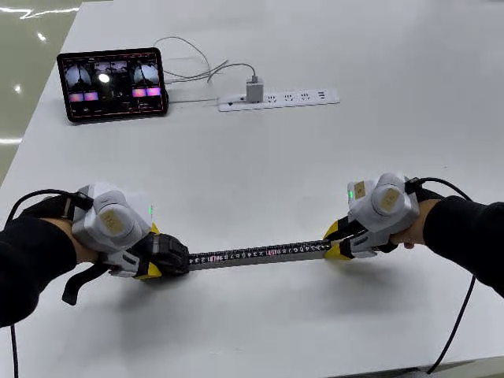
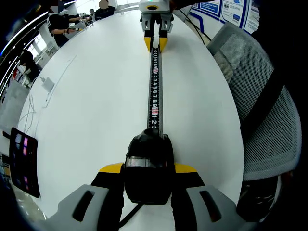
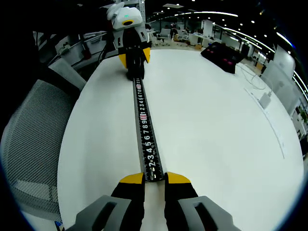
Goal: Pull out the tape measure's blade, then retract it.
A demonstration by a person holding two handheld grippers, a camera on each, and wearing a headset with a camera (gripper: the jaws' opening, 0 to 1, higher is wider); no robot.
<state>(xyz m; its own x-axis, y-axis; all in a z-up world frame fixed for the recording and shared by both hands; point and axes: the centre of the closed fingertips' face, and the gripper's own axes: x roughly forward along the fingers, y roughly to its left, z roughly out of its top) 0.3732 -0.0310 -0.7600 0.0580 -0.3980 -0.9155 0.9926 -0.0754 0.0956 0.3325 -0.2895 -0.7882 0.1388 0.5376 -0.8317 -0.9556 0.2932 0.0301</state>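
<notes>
Tape measure [image 1: 236,256]: extended low over the white counter [image 1: 331,150]; whether it touches the surface cannot be told.

1. The left gripper [image 1: 156,252] has its jaws clenched on the black case [image 1: 169,255]. The case looks compact, rigid and moderately heavy, so you should grip it across its flanks.
2. Right of the case runs the blade [image 1: 268,253], a thin, springy strip that is likely to buckle if bent and to snap back if it slips.
3. Further right of the case, the right gripper [image 1: 335,242] has its jaws grasping the blade's end, which is the proper hold.
4. Beyond the case, well apart, are a tablet [image 1: 113,83] and a power strip [image 1: 279,99]. Neither is in the blade's path.
</notes>
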